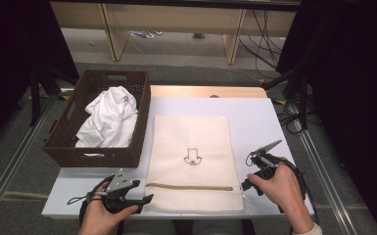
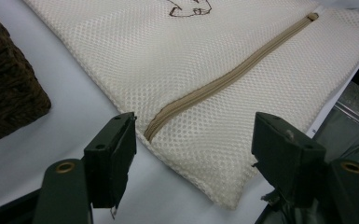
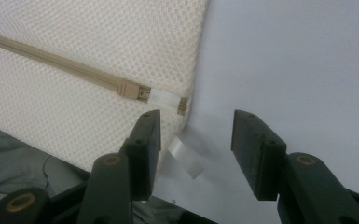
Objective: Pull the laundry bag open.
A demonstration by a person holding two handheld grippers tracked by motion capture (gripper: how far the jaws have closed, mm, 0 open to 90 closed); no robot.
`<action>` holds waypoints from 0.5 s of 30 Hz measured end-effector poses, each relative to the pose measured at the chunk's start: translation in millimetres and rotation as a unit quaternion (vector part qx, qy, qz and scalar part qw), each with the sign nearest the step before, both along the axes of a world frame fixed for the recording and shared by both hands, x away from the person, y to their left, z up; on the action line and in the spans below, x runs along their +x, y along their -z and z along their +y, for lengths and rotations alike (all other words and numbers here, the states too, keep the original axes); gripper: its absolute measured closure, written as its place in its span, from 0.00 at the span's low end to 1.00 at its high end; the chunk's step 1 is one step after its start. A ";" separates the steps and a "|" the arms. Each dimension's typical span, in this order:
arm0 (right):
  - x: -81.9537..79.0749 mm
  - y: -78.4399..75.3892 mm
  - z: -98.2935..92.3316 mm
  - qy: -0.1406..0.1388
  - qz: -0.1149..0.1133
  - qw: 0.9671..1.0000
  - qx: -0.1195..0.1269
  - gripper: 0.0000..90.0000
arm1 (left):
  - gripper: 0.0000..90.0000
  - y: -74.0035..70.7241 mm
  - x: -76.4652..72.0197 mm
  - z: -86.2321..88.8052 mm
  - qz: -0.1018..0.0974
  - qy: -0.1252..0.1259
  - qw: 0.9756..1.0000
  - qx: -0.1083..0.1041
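On the white table (image 1: 269, 122), a cream mesh laundry bag (image 1: 191, 147) is laid flat, its long sides running away from the person and its near edge close to the table's front edge. A tan zipper (image 1: 191, 186) is seen running across the bag near that edge, closed along its whole visible length, with the slider (image 3: 137, 91) at the bag's right end beside a short white tab. A small dark line drawing (image 1: 192, 156) is printed at the middle of the bag. The fabric is an open honeycomb mesh, smooth and without visible folds.

The left gripper (image 1: 144, 198) is held at the bag's near left corner, its jaws spread apart with nothing pressed between them; in the left gripper view (image 2: 193, 140) the left end of the zipper and the bag's corner lie between and just beyond the jaws. The right gripper (image 1: 246, 185) is held at the bag's near right corner, its jaws also standing wide and clamped on nothing; in the right gripper view (image 3: 196, 133) the bag's edge lies just beside one jaw, and a small translucent strip (image 3: 186, 158) rests on the table between the two.

To the left of the bag, close beside its left edge, a dark woven basket (image 1: 68, 142) stands on the table. A crumpled white garment (image 1: 110, 117) is heaped inside it. Between the grippers and the bag nothing stands in the way.
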State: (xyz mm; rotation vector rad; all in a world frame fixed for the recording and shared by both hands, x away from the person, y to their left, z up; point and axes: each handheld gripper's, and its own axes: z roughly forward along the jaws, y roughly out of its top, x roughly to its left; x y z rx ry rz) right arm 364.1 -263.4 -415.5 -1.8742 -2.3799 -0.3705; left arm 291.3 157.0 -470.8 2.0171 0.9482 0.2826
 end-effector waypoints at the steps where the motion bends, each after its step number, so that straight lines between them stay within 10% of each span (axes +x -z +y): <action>1: 0.4 0.2 -0.1 -0.002 0.001 1.000 0.002 0.59 | 0.34 -0.6 0.0 -0.5 0.002 0.002 1.000 -0.004; 15: 11.8 8.5 -1.2 0.001 0.022 1.000 -0.004 0.61 | 0.35 -8.5 4.3 -10.7 -0.006 0.016 1.000 0.002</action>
